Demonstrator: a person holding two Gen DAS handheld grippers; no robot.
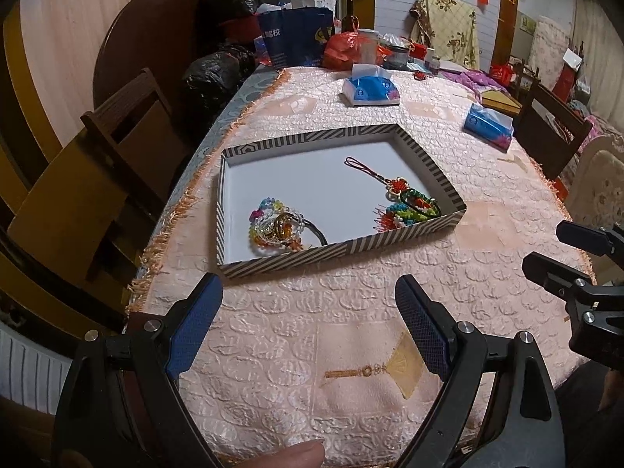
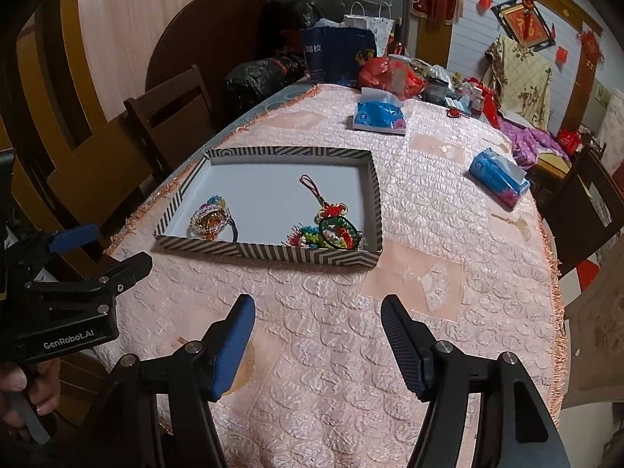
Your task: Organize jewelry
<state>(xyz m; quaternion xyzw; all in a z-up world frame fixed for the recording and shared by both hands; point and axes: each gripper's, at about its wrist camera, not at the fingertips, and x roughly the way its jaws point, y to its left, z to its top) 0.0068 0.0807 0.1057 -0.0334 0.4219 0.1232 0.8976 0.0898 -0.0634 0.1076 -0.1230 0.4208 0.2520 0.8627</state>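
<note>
A shallow striped box (image 1: 421, 148) (image 2: 273, 251) with a white floor sits on the pink tablecloth. In it lie a heap of coloured bead bracelets (image 1: 275, 226) (image 2: 208, 216) at its near left and a red knot charm with beaded pendant (image 1: 413, 201) (image 2: 335, 230) at its near right. My left gripper (image 1: 308, 292) is open and empty, hovering over the cloth just short of the box. My right gripper (image 2: 318, 308) is open and empty, also short of the box. Each gripper shows at the edge of the other's view (image 1: 553, 249) (image 2: 113, 249).
Two blue tissue packs (image 1: 370, 87) (image 1: 489, 124) lie farther back on the table. Bags, jars and clutter (image 2: 390, 66) crowd the far end. Dark wooden chairs (image 1: 124, 136) (image 2: 585, 202) stand at both sides. The fringed table edge (image 2: 557, 273) curves on the right.
</note>
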